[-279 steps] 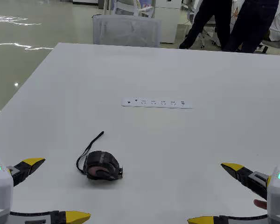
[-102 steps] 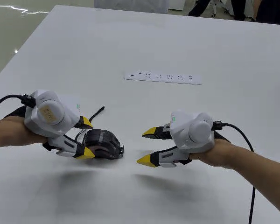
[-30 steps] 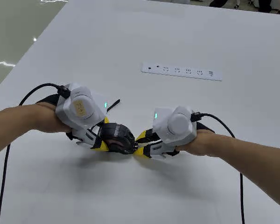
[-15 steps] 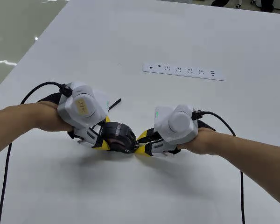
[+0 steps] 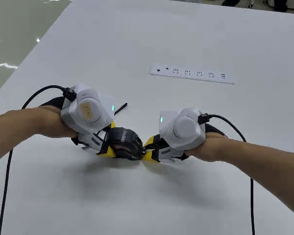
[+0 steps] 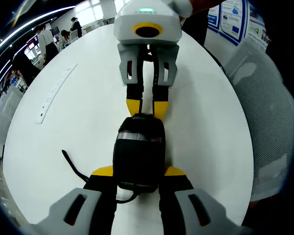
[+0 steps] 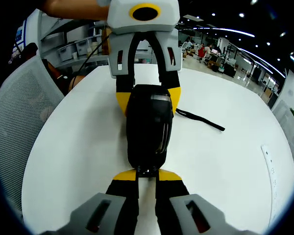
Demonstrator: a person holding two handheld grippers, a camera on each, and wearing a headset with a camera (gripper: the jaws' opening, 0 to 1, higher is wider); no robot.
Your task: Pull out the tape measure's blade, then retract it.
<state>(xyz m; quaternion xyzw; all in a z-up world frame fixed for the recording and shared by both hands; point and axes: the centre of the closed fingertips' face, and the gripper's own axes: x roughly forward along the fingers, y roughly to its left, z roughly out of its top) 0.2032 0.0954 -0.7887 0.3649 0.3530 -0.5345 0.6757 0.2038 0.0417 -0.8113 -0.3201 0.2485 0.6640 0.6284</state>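
A black tape measure (image 5: pixel 123 143) rests on the white table (image 5: pixel 137 44). My left gripper (image 5: pixel 108 146) is shut on its body, one yellow-tipped jaw on each side. In the left gripper view the case (image 6: pixel 138 156) sits between that gripper's (image 6: pixel 138 172) jaws. My right gripper (image 5: pixel 146 152) meets the case's front from the opposite side. In the right gripper view this gripper (image 7: pixel 147 173) has its jaws pinched on the small blade hook at the near end of the case (image 7: pixel 149 122). No blade length shows. The black wrist strap (image 7: pixel 201 119) trails on the table.
A white power strip (image 5: pixel 191 75) lies farther back on the table. A grey mesh chair (image 6: pixel 264 112) stands at the table's edge. Black cables (image 5: pixel 36 95) run from both grippers along the person's forearms. People stand far off in the room.
Seconds ago the tape measure lay alone with both grippers apart. Over the last second the left gripper kept its hold, and the right gripper's jaws narrowed onto the case's front end.
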